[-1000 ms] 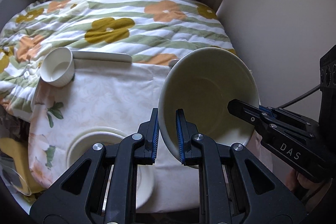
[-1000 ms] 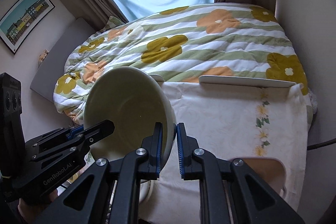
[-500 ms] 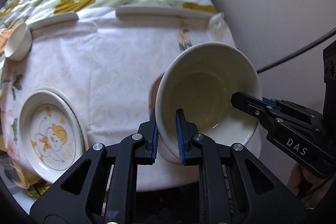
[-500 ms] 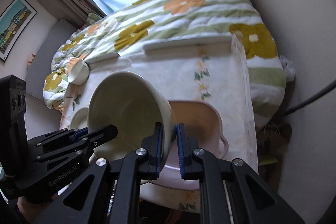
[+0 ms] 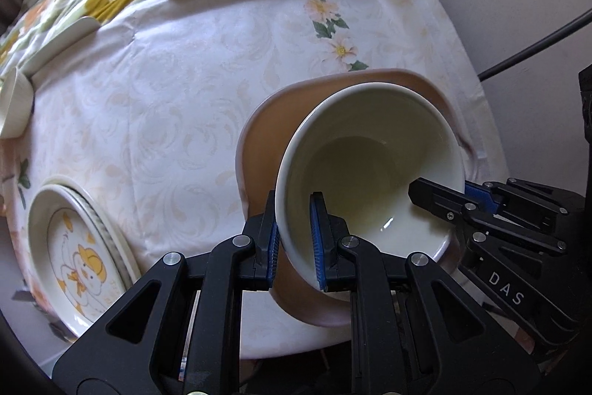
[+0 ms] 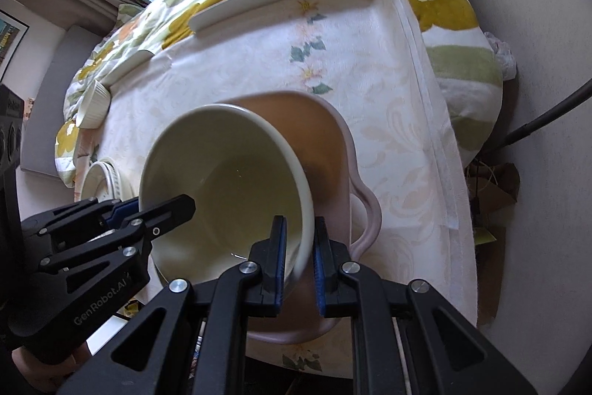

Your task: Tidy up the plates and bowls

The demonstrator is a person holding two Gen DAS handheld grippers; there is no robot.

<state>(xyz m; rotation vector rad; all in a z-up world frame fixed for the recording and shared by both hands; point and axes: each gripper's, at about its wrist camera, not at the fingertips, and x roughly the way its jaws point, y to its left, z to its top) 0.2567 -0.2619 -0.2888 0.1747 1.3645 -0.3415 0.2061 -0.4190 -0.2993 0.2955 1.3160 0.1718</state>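
Both tongs are gripping one cream bowl (image 5: pixel 370 165) by opposite sides of its rim. The left tongs (image 5: pixel 294 239) are clamping the rim with one blue pad inside the bowl and one outside; the right tongs (image 6: pixel 299 261) are doing the same on the far side. The bowl is tilting, its opening facing the cameras, just over a pink dish (image 5: pixel 266 136) with a handle lying on the tablecloth (image 5: pixel 166 99). To the left of the left tongs a duck plate (image 5: pixel 77 254) is sitting on a stack near the table edge. A small cup (image 6: pixel 92 104) is lying further off, beyond it.
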